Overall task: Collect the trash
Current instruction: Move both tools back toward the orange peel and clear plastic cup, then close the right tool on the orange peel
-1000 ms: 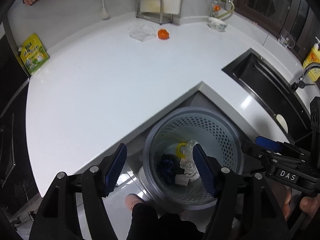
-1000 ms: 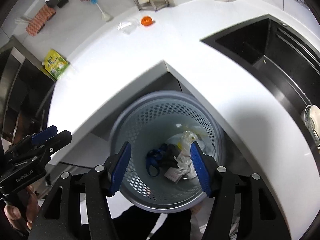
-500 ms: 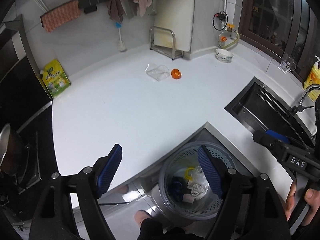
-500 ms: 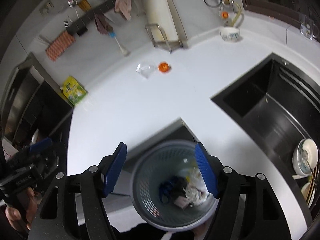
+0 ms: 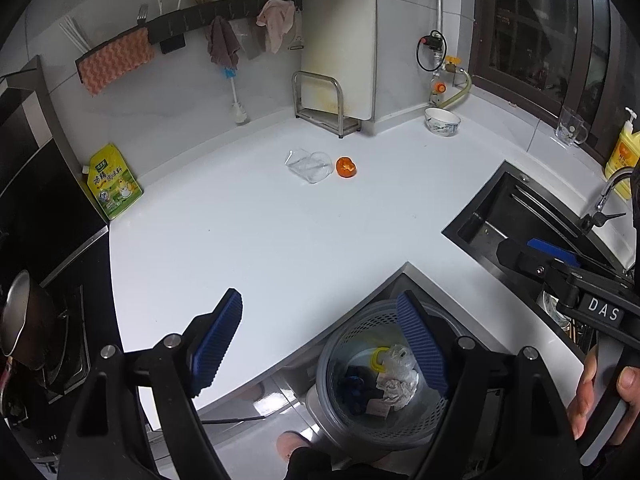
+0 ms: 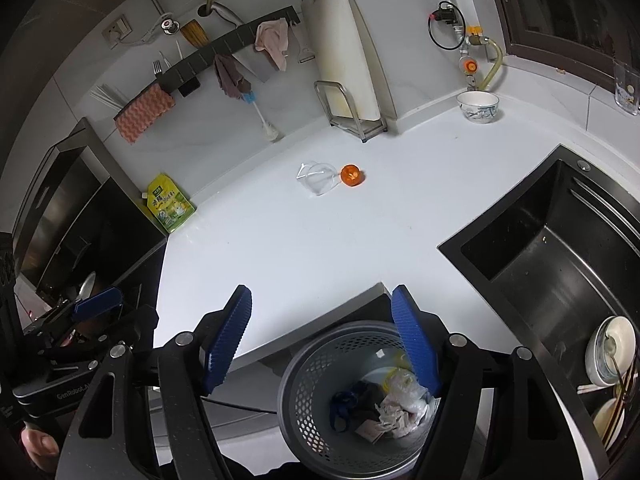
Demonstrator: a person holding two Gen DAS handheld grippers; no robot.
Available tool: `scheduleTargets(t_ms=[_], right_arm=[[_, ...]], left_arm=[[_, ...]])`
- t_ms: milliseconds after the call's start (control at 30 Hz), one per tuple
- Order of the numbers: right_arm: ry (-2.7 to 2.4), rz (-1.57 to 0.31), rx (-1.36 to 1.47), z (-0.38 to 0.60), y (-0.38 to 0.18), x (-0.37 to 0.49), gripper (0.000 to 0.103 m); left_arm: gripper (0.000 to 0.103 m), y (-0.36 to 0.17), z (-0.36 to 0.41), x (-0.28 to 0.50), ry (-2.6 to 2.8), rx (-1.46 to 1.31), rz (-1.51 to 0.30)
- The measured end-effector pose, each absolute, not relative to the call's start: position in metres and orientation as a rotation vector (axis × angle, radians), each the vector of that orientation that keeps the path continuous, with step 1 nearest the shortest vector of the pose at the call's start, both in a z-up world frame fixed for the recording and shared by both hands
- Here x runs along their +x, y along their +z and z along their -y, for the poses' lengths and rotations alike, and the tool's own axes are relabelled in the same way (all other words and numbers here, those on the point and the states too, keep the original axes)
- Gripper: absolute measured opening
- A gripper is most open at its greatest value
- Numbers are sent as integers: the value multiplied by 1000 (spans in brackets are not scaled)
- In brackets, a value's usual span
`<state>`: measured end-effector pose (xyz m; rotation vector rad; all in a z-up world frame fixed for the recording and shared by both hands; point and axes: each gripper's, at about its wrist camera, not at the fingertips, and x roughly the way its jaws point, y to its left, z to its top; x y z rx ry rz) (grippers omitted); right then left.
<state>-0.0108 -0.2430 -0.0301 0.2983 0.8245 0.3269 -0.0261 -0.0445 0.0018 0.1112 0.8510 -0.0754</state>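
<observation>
Left gripper (image 5: 320, 338) spread wide, holding nothing. Right gripper (image 6: 322, 340) spread wide too, holding nothing; I read "DAS" on it. Waste basket (image 6: 304, 384) below counter edge, wrappers inside. On countertop (image 5: 260, 240): orange peel (image 5: 346, 167) just beside clear plastic container (image 5: 310, 165).

A white desk (image 5: 260, 240) bends round the corner of a kitchen. The wall (image 5: 168, 100) behind it is white too. A dark rail (image 5: 224, 10) on it holds cloths. A black sink (image 6: 560, 256) sits on the right, under a dark window (image 5: 532, 28).
</observation>
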Motion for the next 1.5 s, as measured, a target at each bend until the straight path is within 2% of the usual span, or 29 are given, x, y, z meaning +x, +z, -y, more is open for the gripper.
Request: scheduleTargets(t_ms=[400, 733, 1133, 1233, 1500], right_arm=[[278, -867, 335, 264, -55, -13, 69], [173, -882, 347, 270, -69, 6, 69], [85, -918, 342, 228, -90, 96, 69], [86, -925, 338, 214, -96, 124, 69], [114, -928, 288, 183, -119, 208, 69]], left_arm=[[79, -18, 65, -12, -118, 134, -906], [80, -25, 62, 46, -199, 116, -912], [80, -54, 7, 164, -195, 121, -946], [86, -59, -3, 192, -195, 125, -926], [86, -95, -16, 263, -200, 132, -936]])
